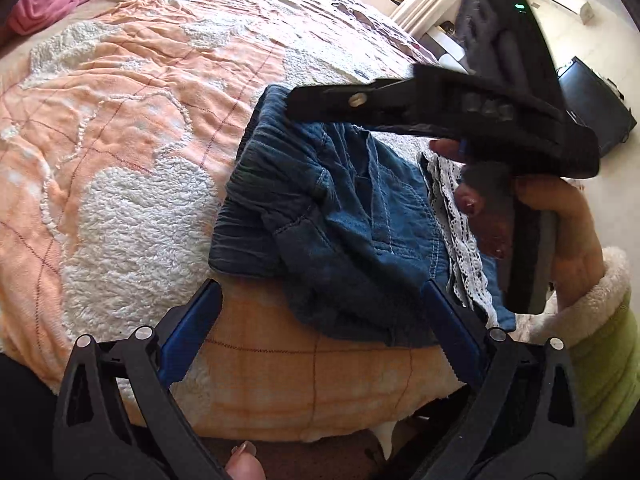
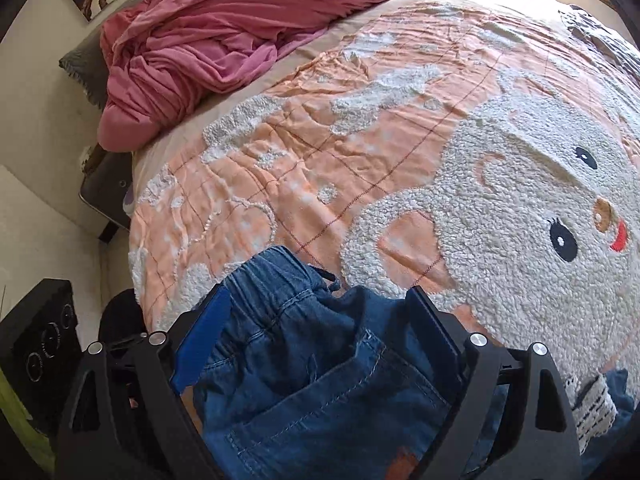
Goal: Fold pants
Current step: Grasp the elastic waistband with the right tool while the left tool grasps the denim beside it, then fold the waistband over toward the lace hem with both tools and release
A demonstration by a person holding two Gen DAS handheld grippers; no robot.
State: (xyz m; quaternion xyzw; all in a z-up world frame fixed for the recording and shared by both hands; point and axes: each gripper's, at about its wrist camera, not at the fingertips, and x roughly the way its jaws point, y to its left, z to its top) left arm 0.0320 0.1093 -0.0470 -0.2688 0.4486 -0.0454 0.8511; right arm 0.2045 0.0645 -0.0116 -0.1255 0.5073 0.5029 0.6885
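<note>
The blue denim pants (image 1: 336, 216) lie bunched near the front edge of the bed, elastic waistband to the left. My left gripper (image 1: 320, 316) is open just short of their near hem, with its right finger (image 1: 444, 320) over the cloth. A hand (image 1: 568, 216) in a fleece cuff holds the right gripper above the far side of the pants. In the right wrist view the right gripper (image 2: 320, 312) stands wide open over the pants (image 2: 312, 372). The waistband and a pocket lie between its fingers, and the pads do not press on the cloth.
A peach bedspread (image 1: 140, 92) with a white fleece rabbit (image 2: 520, 208) covers the bed. A crumpled pink blanket (image 2: 224, 32) lies at the head end. White lace trim (image 1: 464, 240) lies under the pants. A black speaker (image 2: 44, 340) stands on the floor beside the bed.
</note>
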